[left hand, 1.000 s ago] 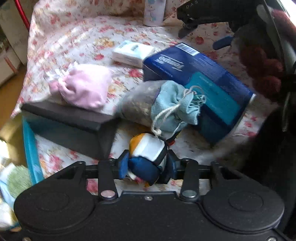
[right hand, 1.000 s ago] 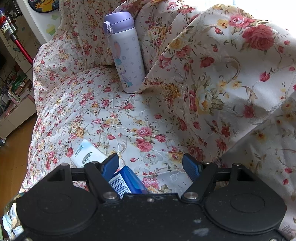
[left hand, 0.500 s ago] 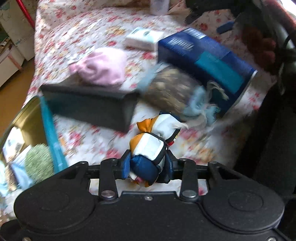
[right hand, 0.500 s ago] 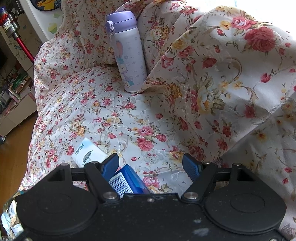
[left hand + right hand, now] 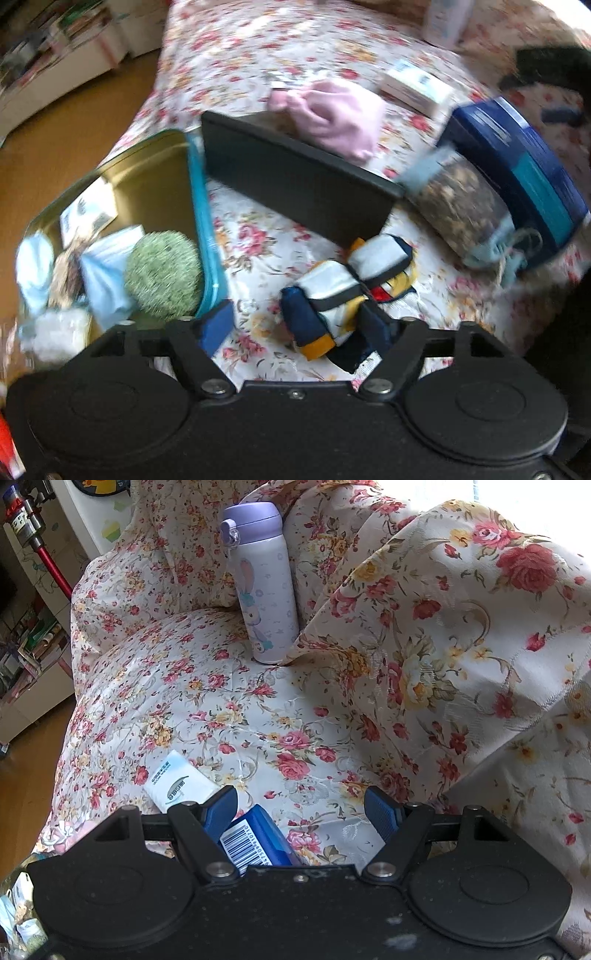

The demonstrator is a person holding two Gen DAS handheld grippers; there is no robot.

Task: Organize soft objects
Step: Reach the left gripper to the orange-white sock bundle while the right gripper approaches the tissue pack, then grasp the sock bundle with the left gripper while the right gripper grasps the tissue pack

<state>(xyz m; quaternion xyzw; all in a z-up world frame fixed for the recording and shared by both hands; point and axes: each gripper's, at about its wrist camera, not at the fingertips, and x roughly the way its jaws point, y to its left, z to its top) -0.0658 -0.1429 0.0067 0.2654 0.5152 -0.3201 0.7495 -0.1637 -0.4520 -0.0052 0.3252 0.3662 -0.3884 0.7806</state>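
In the left wrist view, the left gripper (image 5: 295, 325) is opening its jaws. The small stuffed fabric toy in white, navy and orange (image 5: 332, 295) sits between them against the right pad, with the left pad clear of it, over the floral bedspread (image 5: 258, 236). To the left, the teal-rimmed gold tin (image 5: 155, 173) already holds a green fuzzy ball (image 5: 162, 273) and pale blue cloth pieces (image 5: 103, 273). Farther off lie a pink drawstring pouch (image 5: 332, 114), a grey-blue drawstring bag (image 5: 461, 206), a dark blue tissue box (image 5: 517, 155) and a black upright board (image 5: 295, 177).

In the right wrist view, the right gripper (image 5: 303, 808) hangs with its jaws apart and empty, above the box's barcode end, near a white tissue packet (image 5: 177, 782); a lavender bottle (image 5: 262, 583) stands far.

I judge the task partly done: the toy, the pouch and the bag remain outside the tin.
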